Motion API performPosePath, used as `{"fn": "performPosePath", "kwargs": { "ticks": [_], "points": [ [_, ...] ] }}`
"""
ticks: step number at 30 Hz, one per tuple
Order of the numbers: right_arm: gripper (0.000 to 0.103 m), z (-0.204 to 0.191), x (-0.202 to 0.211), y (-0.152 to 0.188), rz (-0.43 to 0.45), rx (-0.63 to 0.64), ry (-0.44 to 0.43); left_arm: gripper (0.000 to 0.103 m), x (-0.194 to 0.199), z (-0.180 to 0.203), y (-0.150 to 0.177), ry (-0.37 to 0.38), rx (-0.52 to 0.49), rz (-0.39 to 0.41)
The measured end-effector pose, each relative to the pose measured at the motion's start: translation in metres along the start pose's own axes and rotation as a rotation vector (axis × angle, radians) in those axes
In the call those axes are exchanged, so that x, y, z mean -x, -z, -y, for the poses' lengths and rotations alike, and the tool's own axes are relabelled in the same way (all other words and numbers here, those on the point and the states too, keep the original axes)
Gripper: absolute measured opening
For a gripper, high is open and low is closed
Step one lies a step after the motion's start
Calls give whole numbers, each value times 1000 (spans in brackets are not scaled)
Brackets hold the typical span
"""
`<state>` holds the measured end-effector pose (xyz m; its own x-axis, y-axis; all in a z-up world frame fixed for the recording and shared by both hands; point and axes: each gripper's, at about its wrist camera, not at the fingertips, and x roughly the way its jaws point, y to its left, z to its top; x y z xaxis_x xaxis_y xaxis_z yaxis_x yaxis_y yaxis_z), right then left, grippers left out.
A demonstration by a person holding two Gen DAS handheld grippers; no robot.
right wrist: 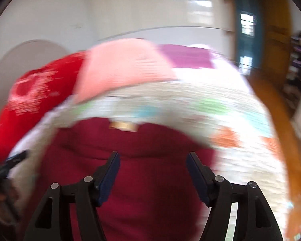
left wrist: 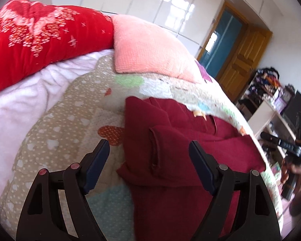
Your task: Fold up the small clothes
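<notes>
two tools hang over a dark red knitted garment on a bed.

the dark red knitted garment (left wrist: pixel 176 150) lies partly folded on the patchwork quilt with hearts and dots (left wrist: pixel 56 124) that covers the bed. the left tool (left wrist: pixel 149 150) is spread wide and grips nothing; a sleeve cuff of the garment lies between its dark blue fingers (left wrist: pixel 98 164). the right tool (right wrist: pixel 153 164) is spread wide too, empty, above the garment's middle, though that view is blurry. a fuzzy pink pillow (left wrist: pixel 150 48) and a red flowered blanket (left wrist: pixel 40 34) sit further up the bed.
</notes>
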<state>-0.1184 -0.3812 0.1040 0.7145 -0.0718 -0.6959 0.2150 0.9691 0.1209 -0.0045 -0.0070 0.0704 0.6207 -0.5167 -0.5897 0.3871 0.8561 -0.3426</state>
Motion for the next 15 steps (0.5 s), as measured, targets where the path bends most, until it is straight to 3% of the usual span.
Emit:
{"fn": "performPosePath", "kwargs": {
  "ticks": [2,5,8,9,10,11,12,15],
  "points": [
    [67,29,-6,3,-35,-67,46,81,-7,6,1,-2,-22,-20],
    [67,52,-29,10,-96,-126,30,81,-20,13,-1,-19,-41,-45],
    [67,50,-56,13,-117,-154,-72,81,-39,15,-9,0,-4,-71],
    [54,44,-61,14,-125,-147,-96,70,-45,15,-12,19,12,-81],
    [41,36,-66,14,-125,-114,-79,43,-53,17,-16,25,22,-95],
    [21,28,-63,14,-107,-77,-49,29,-59,19,-20,0,14,-111],
    [14,26,-59,13,-68,-57,-37,22,-66,24,-24,-26,-12,-133],
    [11,33,-33,7,60,-70,-47,18,-65,40,-34,-18,-74,-97]
  ]
}}
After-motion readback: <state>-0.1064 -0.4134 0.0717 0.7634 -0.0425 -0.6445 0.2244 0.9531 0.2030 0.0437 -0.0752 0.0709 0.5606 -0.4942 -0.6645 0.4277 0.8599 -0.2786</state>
